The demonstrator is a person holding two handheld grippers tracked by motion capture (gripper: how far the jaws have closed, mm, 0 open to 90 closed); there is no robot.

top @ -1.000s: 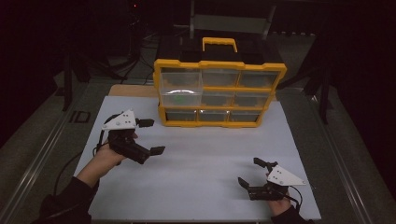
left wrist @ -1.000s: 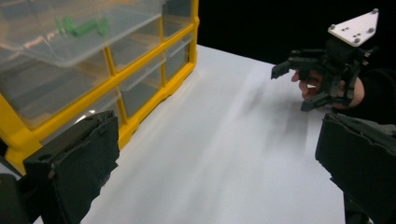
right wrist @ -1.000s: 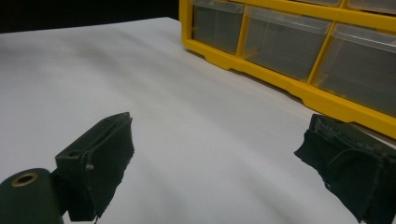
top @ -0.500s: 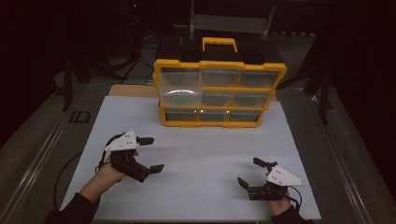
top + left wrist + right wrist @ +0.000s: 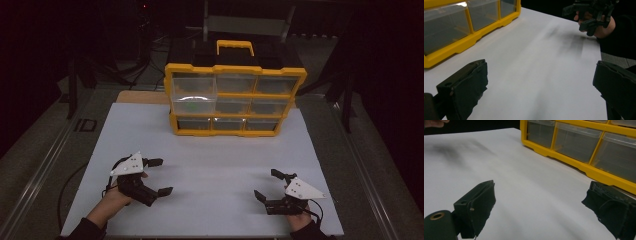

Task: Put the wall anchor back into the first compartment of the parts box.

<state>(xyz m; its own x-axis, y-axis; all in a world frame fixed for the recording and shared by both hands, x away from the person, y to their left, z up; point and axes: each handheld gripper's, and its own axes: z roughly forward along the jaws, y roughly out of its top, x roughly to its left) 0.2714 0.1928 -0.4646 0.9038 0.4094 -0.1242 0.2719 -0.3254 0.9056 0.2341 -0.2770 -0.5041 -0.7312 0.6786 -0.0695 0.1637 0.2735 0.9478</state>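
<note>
Ahead of the released left gripper [image 5: 159, 176] and right gripper [image 5: 266, 186], the stiff plastic drawer organizer [image 5: 234, 99] looks bulky, best lifted by its top handle [image 5: 235, 46].

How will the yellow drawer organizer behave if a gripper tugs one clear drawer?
The yellow drawer organizer stands upright and tall on a narrow base, so it may tip or slide forward on the smooth white tabletop. One clear drawer already juts out, so drawers probably slide easily.
</note>
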